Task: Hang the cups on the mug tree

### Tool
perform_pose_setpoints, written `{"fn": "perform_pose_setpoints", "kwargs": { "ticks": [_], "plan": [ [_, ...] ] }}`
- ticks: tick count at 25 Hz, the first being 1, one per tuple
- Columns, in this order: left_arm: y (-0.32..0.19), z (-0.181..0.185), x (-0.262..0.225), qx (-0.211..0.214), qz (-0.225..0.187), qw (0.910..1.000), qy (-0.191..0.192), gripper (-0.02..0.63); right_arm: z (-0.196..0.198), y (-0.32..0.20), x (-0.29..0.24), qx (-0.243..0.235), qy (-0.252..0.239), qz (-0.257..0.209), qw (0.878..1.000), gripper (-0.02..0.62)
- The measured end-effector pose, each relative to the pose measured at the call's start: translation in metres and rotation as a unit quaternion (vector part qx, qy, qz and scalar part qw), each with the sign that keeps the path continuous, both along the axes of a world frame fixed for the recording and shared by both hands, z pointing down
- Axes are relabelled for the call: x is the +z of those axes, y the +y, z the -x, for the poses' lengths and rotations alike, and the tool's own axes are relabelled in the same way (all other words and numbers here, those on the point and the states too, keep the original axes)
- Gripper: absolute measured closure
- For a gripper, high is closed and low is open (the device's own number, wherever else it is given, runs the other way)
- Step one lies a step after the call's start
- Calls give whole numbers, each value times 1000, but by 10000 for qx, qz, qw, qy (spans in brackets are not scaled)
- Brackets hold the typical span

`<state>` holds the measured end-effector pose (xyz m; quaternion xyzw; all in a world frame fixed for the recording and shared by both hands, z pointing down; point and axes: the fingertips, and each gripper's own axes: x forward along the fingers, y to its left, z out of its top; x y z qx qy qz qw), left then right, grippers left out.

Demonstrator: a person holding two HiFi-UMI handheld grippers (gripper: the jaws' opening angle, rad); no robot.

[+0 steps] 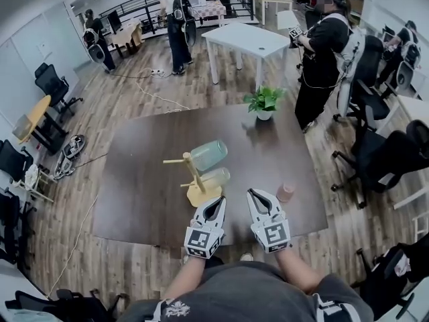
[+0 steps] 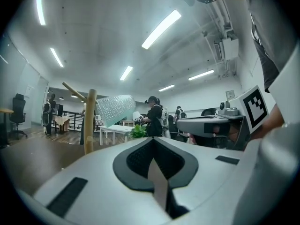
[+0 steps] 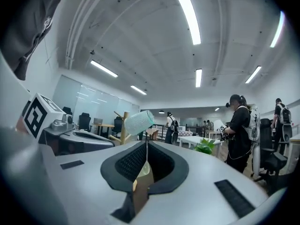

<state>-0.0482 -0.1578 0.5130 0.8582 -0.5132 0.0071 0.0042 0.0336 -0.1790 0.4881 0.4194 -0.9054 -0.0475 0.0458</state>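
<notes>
While two cups already hang on the mug tree, a pale green cup on an upper peg and a yellowish cup on a lower one, the job looks only partly done: a small pink cup stands alone on the dark table, just to the right of the right gripper and well clear of the tree. At least one bare peg juts out on the tree's left side, so there seems to be room for it. The left gripper sits right beside the tree's base, its tongs pressed together with nothing between them; its own view shows only a thin seam where the pads meet, with the green cup and the wooden post beyond. The right gripper's tongs are likewise closed tight and empty, pointing level towards the tree, not at the pink cup. What remains, by my reading, is to open the right tongs, fetch the pink cup, and hook its handle over a free peg. A potted plant stands at the table's far edge.
</notes>
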Motion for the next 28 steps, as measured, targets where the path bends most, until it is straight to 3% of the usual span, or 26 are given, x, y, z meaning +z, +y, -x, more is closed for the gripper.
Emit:
{"fn": "perform_pose_setpoints", "kwargs": {
  "ticks": [16,28],
  "plan": [
    [-13,-14,2,189,-77,9998,70,601,-19,-14,-1,306,-265,-46,9992,563],
    [-31,-49,18,567,100,9983,-61,601,-92,-12,40,1159,-305,473,9917,563]
  ]
}}
